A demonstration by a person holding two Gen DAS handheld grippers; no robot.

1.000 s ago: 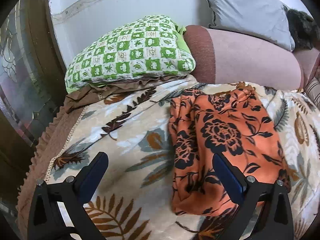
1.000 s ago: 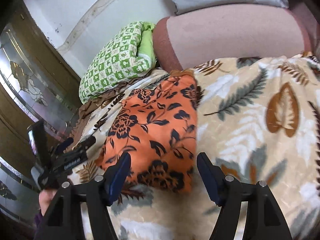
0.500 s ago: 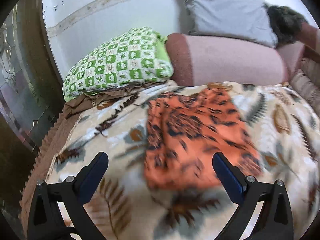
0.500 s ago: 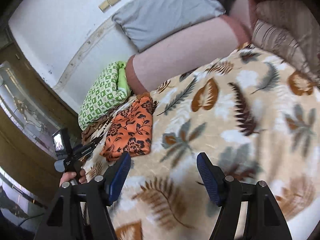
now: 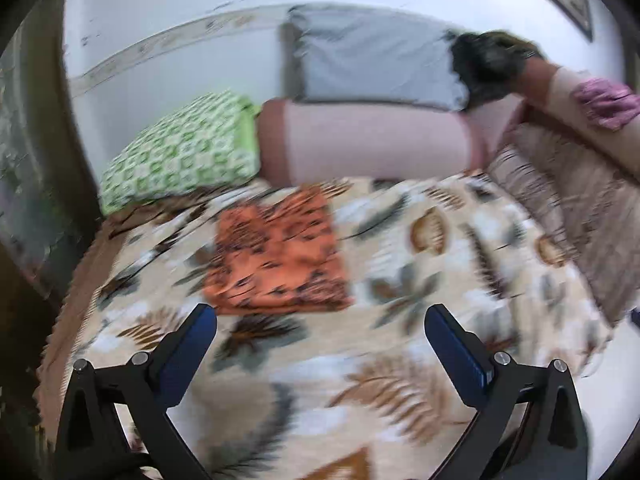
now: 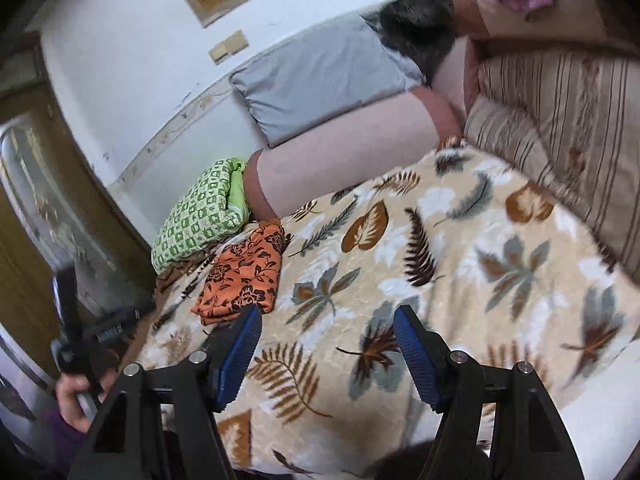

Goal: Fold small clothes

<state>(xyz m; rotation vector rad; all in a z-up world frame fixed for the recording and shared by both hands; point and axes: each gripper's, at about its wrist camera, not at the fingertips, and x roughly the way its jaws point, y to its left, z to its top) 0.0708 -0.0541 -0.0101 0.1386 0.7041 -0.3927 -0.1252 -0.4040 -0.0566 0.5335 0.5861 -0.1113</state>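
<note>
Left gripper (image 5: 320,322): jaws spread wide, nothing between them, held above the leaf-print blanket (image 5: 440,264). Its blue pads (image 5: 456,340) are clear of all fabric. The left wrist view is motion-blurred, so fine detail there is unreliable.

Right gripper (image 6: 327,338): jaws likewise apart and empty, raised over the blanket's near part. The left pad (image 6: 240,344) overlaps the garment's near edge in the view; contact cannot be confirmed.

Task item: 1 orange floral garment (image 6: 242,276), with a black flower pattern, lies folded into a compact, roughly rectangular bundle on the blanket. It sits near the head end, toward the left side of the bed. In the left wrist view the same garment (image 5: 278,252) lies ahead of the open jaws, apart from both pads.

Surroundings: a green-and-white checked pillow (image 6: 198,216) lies just beyond the garment, against the white wall (image 6: 120,60). A pink bolster (image 6: 344,152) runs beside that pillow, with a grey pillow (image 6: 320,76) leaning above it. A striped beige cushion (image 6: 560,120) lies along the right side of the bed. A dark furry object (image 6: 420,20) sits near the grey pillow; its identity cannot be determined.

The person's left hand (image 6: 74,396) is visible at the lower left of the right wrist view, holding the other gripper's handle.
</note>
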